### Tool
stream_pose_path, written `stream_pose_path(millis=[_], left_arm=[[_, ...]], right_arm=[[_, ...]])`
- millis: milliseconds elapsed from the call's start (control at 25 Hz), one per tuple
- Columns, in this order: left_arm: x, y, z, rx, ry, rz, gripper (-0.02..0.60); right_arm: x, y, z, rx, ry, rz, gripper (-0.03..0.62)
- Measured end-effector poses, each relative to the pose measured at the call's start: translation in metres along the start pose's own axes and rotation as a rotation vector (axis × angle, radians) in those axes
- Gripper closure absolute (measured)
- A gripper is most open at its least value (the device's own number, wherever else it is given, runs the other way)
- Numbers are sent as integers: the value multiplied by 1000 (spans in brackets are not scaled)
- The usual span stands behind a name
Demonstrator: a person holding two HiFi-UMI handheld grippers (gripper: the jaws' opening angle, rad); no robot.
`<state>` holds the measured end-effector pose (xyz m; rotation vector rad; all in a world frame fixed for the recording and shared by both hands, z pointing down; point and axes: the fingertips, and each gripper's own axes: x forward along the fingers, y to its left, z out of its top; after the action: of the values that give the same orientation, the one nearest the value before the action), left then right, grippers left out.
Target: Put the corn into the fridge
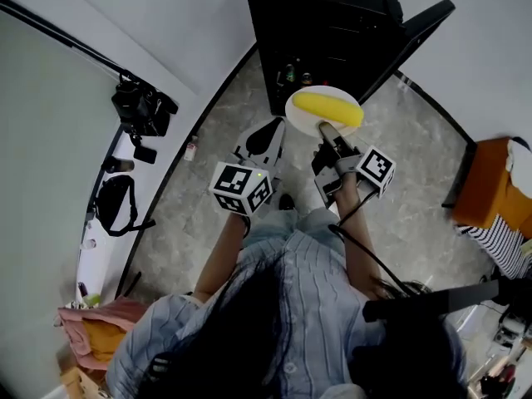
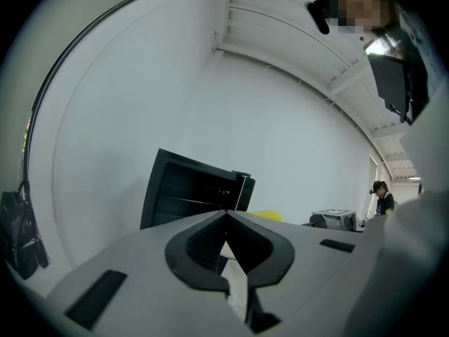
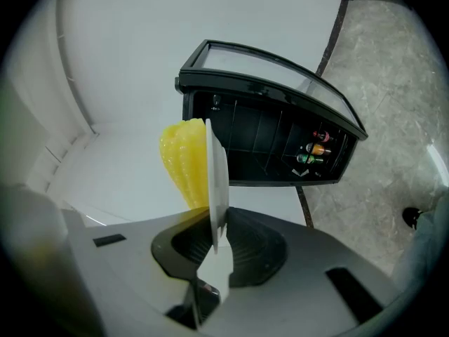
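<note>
Right gripper [image 3: 215,239] is pinched on the rim of the white plate [image 3: 216,181], corn [image 3: 184,163] lying on it just past the jaws. Left gripper [image 2: 226,216] is closed on nothing. You're mid-carry, I'd say. The open fridge [image 3: 266,142] is dead ahead, so next: keep it level and slide it onto a shelf.

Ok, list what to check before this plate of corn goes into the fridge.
1. The right claw is shut on the white plate at its rim: ok.
2. The corn lies on the plate: ok.
3. The black fridge has its door open: ok.
4. Shelf room for the plate above the bottles: cannot tell.
5. The left claw is shut and empty: ok.
</note>
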<state>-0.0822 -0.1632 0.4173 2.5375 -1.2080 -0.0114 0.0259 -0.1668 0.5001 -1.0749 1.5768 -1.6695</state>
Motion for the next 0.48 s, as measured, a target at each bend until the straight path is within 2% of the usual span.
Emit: stream_pose_path(millis=[480], left_arm=[[15,8,6,-21,-9,-40,575]], right_arm=[[24,10,11,-26,-2,-5,549]])
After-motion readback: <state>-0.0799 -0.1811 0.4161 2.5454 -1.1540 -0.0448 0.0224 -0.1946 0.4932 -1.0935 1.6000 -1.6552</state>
